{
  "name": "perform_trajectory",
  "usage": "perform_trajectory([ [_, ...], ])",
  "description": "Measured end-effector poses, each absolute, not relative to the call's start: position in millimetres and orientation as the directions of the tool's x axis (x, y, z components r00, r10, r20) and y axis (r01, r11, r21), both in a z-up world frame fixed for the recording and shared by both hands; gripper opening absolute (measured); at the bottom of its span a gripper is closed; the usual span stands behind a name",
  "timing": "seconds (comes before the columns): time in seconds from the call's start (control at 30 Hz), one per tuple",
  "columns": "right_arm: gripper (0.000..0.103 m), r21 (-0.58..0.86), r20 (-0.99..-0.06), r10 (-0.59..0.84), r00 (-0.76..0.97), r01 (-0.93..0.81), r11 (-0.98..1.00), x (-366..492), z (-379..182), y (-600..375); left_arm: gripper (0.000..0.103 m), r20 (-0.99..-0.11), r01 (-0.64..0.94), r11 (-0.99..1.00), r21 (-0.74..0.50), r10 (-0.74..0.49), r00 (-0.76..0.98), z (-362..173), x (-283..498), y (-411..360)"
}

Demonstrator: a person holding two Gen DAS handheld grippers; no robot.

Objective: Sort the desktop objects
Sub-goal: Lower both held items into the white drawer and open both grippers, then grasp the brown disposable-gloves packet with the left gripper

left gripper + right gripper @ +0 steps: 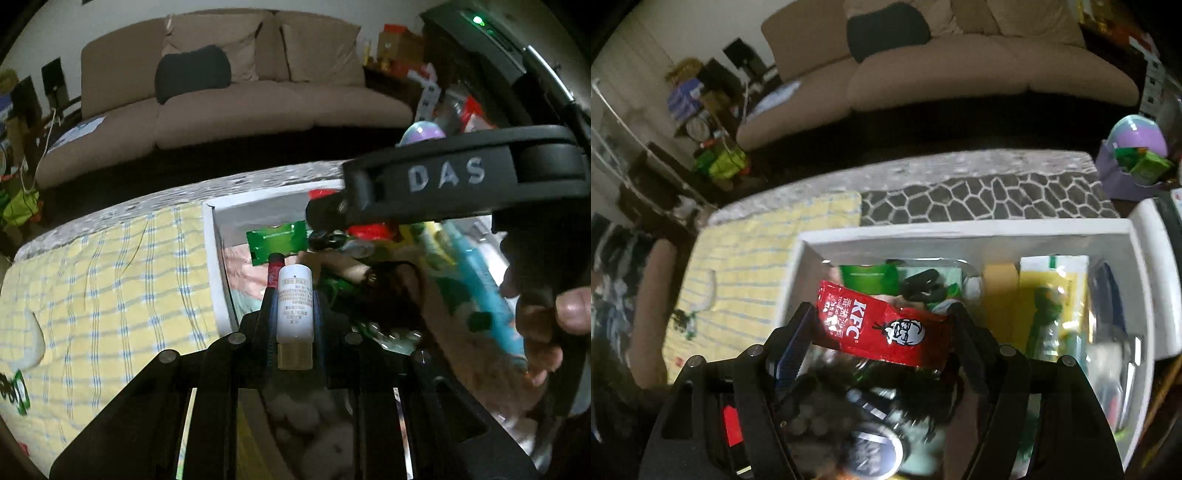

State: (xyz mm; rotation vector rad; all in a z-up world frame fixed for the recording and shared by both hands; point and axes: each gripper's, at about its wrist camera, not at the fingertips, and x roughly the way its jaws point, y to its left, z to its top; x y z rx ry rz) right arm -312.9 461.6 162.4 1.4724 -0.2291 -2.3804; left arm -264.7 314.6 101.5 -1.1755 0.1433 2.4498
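Your left hand-held gripper (294, 295) is pinching a small white bottle (294, 302) upright between its fingers, its tan cap toward the camera. Your right hand-held gripper (882, 325) has its jaws spread wide around a red KFC ketchup sachet (882, 332), which spans the gap between both fingers, tilted down to the right.

Both sit over the white bin (960, 230), which is crowded: a green packet (279, 240) lies just beyond the bottle, a black clip (923, 286) just past the sachet, and a yellow-green box (1052, 295) to the right. From the left wrist view, the right tool's black body marked DAS (447, 175) crosses the upper right and hides much of the bin.

Left of the bin, a yellow checked cloth (110, 280) covers the counter (923, 166); a grey pebble-pattern mat (990, 201) lies behind the bin. A beige sofa (240, 99) stands far back.
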Motion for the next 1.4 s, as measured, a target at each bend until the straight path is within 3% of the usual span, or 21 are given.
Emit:
perform_trajectory([
  [0.1, 0.079, 0.315, -0.843, -0.366, -0.394, 0.188, -0.93, -323, 148, 461, 0.018, -0.774, -0.398, -0.915, -0.058, 0.293, -0.561, 93, -274, 322],
  [0.17, 0.083, 0.348, -0.837, -0.395, -0.378, 0.19, -0.918, -326, 142, 463, 0.025, -0.772, -0.39, -0.918, -0.071, 0.298, -0.561, 92, -272, 323],
  [0.2, 0.084, 0.359, -0.834, -0.404, -0.377, 0.187, -0.915, -327, 141, 465, 0.034, -0.764, -0.381, -0.921, -0.084, 0.305, -0.568, 93, -272, 321],
  [0.37, 0.085, 0.387, -0.804, -0.424, -0.417, 0.174, -0.905, -313, 153, 478, 0.037, -0.721, -0.355, -0.919, -0.175, 0.365, -0.589, 119, -249, 285],
  [0.73, 0.085, 0.377, -0.778, -0.437, -0.451, 0.221, -0.899, -242, 204, 466, 0.074, -0.68, -0.27, -0.949, -0.163, 0.306, -0.666, 164, -159, 172],
  [0.93, 0.085, 0.361, -0.765, -0.457, -0.454, 0.286, -0.888, -186, 221, 428, 0.086, -0.677, -0.198, -0.967, -0.16, 0.254, -0.691, 172, -100, 112],
  [1.17, 0.085, 0.272, -0.774, -0.466, -0.429, 0.439, -0.856, -124, 233, 345, 0.089, -0.699, -0.108, -0.978, -0.178, 0.203, -0.685, 160, -43, 9],
  [1.4, 0.085, 0.306, -0.759, -0.541, -0.362, 0.535, -0.788, -87, 218, 273, 0.094, -0.725, 0.029, -0.981, -0.192, 0.123, -0.677, 123, 2, -88],
])
